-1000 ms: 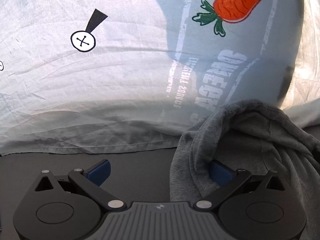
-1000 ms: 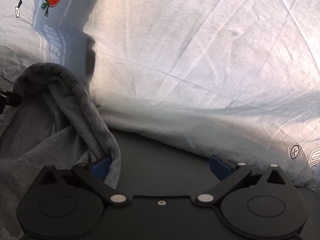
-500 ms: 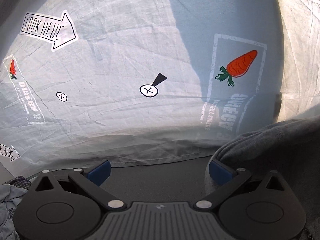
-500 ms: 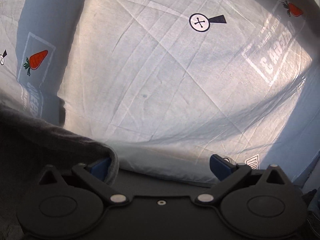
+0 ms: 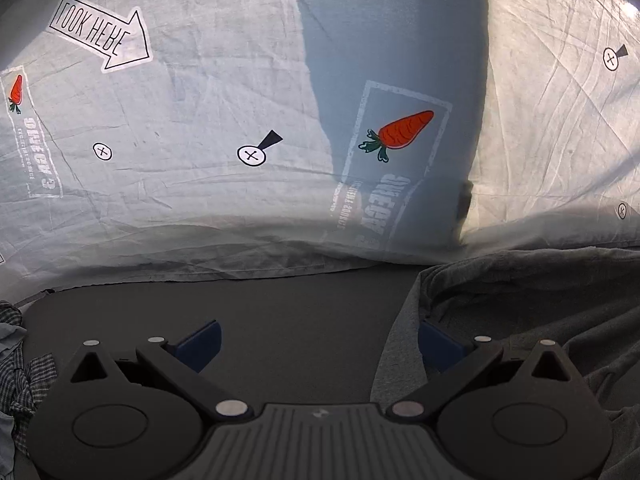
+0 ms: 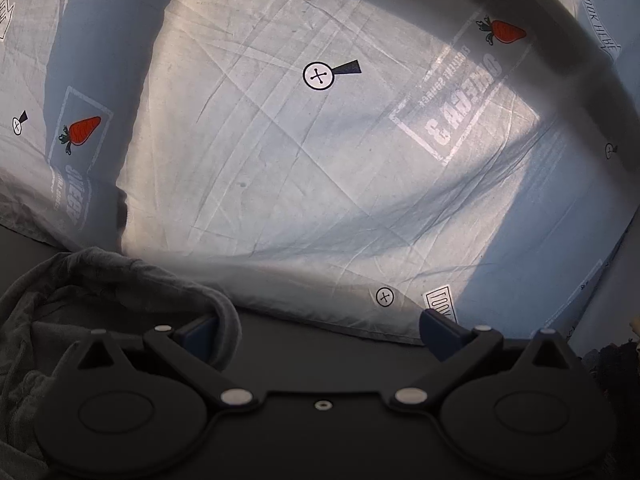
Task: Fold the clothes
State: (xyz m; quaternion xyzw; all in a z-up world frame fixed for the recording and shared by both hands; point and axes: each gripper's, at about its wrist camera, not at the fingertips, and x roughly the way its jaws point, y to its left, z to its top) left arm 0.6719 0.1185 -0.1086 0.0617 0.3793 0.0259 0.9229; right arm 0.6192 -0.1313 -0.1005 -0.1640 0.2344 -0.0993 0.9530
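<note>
the left claw (image 5: 318, 340) is spread wide, its blue pads far apart over a dark desk (image 5: 288, 312). the right-hand pad (image 5: 438, 344) sits against the edge of a grey garment (image 5: 520, 304), whose rolled hem curls around that pad; nothing is pinched between the two pads. the garment lies crumpled to the right of this claw, spilling across the dark desk surface and out of the lower right of the left wrist view. at the far left edge a checked cloth (image 5: 18, 384) lies bunched up.

the right claw (image 6: 318, 332) is likewise spread wide. its left pad (image 6: 200, 336) is tucked just under a thick fold of the same grey garment (image 6: 100, 280), which is heaped on the left side of the right wrist view; the other pad (image 6: 438, 330) stands free above the desk (image 6: 320, 344).

beyond the desk's far edge stretches a pale printed sheet (image 6: 320, 168), creased and partly in sunlight, partly in shadow. it carries a red carrot print (image 5: 402, 130), a crossed-circle mark (image 5: 251, 155) with a black wedge, and an arrow label (image 5: 100, 38) with mirrored lettering. in the right wrist view another carrot (image 6: 506, 32) shows near the upper right.
</note>
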